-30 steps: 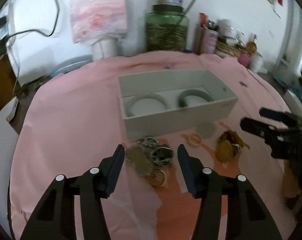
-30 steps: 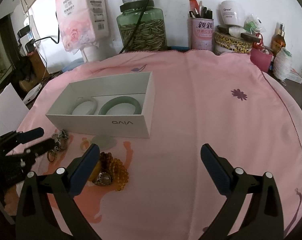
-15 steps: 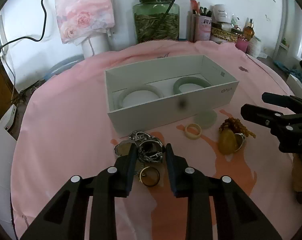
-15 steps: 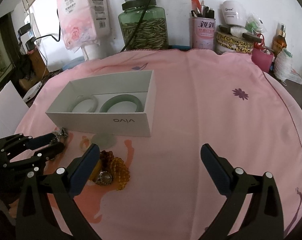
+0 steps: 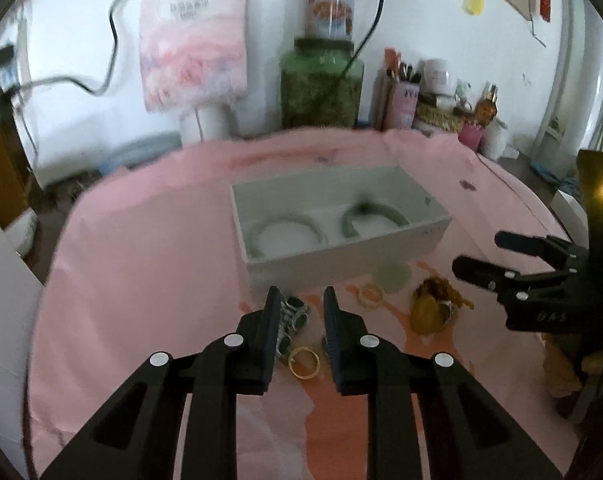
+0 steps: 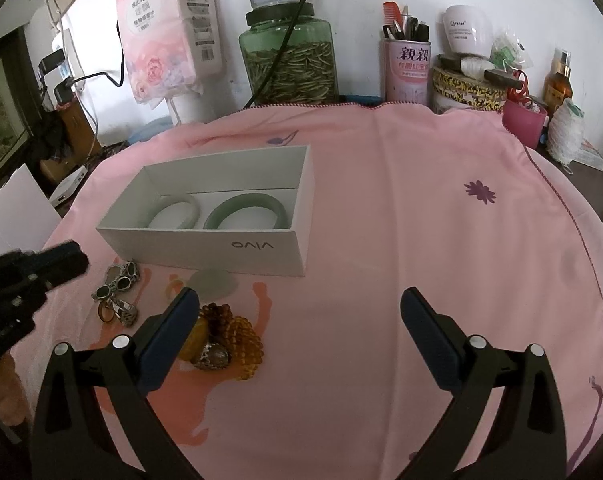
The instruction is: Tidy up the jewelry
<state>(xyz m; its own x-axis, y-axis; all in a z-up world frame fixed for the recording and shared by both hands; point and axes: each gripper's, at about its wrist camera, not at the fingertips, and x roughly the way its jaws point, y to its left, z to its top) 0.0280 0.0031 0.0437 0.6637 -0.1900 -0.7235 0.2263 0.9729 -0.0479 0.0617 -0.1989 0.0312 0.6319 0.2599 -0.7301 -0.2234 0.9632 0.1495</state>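
The jewelry lay in small heaps on the pink cloth over the worktop, just in front of a white box. Inside the box sat two bangles side by side: a pale one to the left and a greener one to the right. Outside it, a silver chain bracelet with dark stones lay in a loose tangle beside a thin gold ring. Near the box wall rested a flat pale green disc and a small cream ring. A cluster of amber beads with a yellow stone and a silver ring sat close to the right tongs, which were spread wide above the cloth and held nothing.

The left tongs were only narrowly apart, with the silver bracelet showing between them; they seemed not to be touching it, though motion blur in the left view made that hard to confirm. The right tongs' near finger covered part of the yellow stone.
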